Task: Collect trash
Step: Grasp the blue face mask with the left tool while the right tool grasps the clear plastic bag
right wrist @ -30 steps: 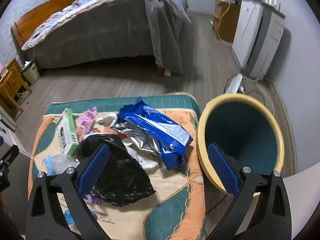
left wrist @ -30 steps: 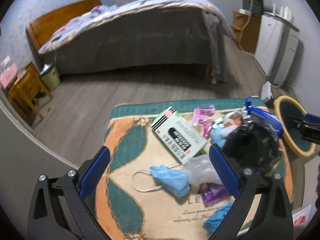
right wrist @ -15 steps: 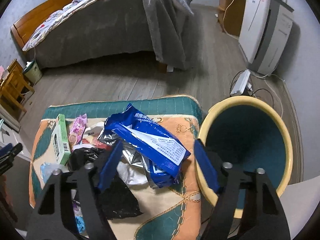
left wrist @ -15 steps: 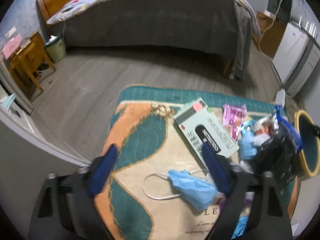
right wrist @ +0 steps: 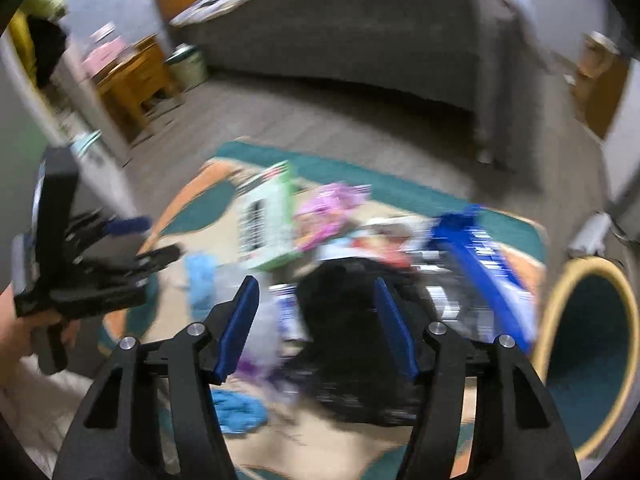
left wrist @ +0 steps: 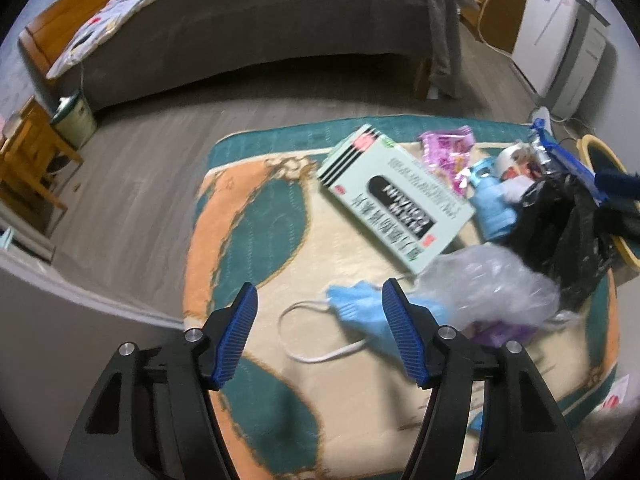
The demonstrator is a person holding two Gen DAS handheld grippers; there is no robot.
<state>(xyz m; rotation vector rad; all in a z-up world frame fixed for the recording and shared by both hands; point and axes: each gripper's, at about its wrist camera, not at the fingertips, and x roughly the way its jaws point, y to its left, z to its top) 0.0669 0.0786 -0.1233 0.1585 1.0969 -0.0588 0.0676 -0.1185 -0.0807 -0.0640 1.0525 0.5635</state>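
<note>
Compared with one second ago, both views are lower and closer to the mat [left wrist: 248, 240], and the bed [left wrist: 248, 20] fills more of the upper part. The right wrist view is turned to the left: the yellow-rimmed bin [right wrist: 592, 356], which was large in the middle-right before, is now at the right edge and partly cut off. The left gripper [left wrist: 318, 320] has just been closing its jaws; they stand partly apart with nothing pressed between them. Seen between them is the ear loop of the blue face mask [left wrist: 360, 312], lying on the mat. The right gripper [right wrist: 316, 320] has also just been closing; its jaws are partly apart above the black plastic bag [right wrist: 352, 328], and I cannot tell if the pads touch it.

The inside of the bin looks dark teal, and I see no trash in it. All the trash lies on the mat: the pale green box [left wrist: 396, 196], the black bag, a crumpled clear plastic [left wrist: 488, 284] just beside the mask, the blue foil wrapper [right wrist: 476, 256], a pink wrapper [left wrist: 446, 152] and a small light blue bottle [left wrist: 490, 208].

The right wrist view is strongly blurred, so small items near the black bag are hard to make out. In it, a hand [right wrist: 24, 320] holding the left gripper is cut off at the left edge. A purple item [left wrist: 500, 334] is half hidden under the clear plastic.
</note>
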